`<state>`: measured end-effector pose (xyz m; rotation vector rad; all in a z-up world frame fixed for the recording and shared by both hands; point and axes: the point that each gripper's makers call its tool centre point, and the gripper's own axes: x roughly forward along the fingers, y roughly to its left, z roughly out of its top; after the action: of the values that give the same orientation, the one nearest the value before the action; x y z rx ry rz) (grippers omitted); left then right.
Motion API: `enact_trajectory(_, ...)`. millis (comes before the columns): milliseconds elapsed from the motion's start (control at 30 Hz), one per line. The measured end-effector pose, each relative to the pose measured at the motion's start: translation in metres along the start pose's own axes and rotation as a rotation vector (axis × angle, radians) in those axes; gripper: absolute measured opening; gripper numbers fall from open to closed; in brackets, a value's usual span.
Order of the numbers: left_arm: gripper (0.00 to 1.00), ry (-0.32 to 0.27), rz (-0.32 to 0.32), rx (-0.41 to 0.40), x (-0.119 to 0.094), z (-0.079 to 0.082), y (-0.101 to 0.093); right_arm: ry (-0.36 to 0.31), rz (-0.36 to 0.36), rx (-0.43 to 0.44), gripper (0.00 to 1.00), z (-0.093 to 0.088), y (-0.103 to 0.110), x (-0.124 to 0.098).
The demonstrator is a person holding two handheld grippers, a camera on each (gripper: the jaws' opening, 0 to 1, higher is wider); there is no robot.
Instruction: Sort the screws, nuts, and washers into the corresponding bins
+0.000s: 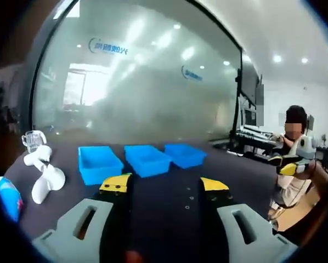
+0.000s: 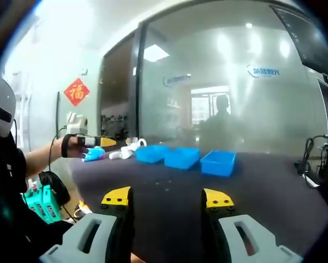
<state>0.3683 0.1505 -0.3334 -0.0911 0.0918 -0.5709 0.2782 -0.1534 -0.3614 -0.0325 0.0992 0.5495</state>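
Note:
Three blue bins stand in a row on the dark table: left bin (image 1: pixel 100 163), middle bin (image 1: pixel 147 159), right bin (image 1: pixel 185 154). From the right gripper view they are the near-left bin (image 2: pixel 152 153), middle bin (image 2: pixel 181 158) and right bin (image 2: pixel 218 163). A few small pieces of hardware (image 1: pixel 190 199) lie on the table between my jaws. My left gripper (image 1: pixel 165 186) hangs open above the table, short of the bins, holding nothing; it also appears at the table's far end (image 2: pixel 101 142). My right gripper (image 2: pixel 167 198) is open and empty, well back from the bins, and is seen held at the table's side (image 1: pixel 293 162).
White plastic pieces (image 1: pixel 43 178) and a clear measuring cup (image 1: pixel 33 140) sit left of the bins, with a blue packet (image 1: pixel 7 198) near the edge. Frosted glass stands behind the table. Cables (image 2: pixel 313 159) lie at the right end. A person (image 1: pixel 293 164) stands beside the table.

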Motion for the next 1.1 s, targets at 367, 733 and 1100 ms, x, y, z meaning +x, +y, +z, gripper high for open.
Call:
enact_trajectory(367, 0.5, 0.043, -0.044, 0.071, -0.038, -0.02, -0.017, 0.037, 0.033, -0.036, 0.45, 0.001, 0.0, 0.011)
enact_trajectory(733, 0.5, 0.093, -0.103, 0.085, -0.05, -0.036, -0.029, 0.106, 0.098, -0.071, 0.43, -0.005, 0.003, 0.02)
enact_trajectory(1100, 0.49, 0.129, -0.11, 0.085, -0.053, -0.043, -0.032, 0.208, 0.192, -0.164, 0.43, -0.005, 0.007, 0.029)
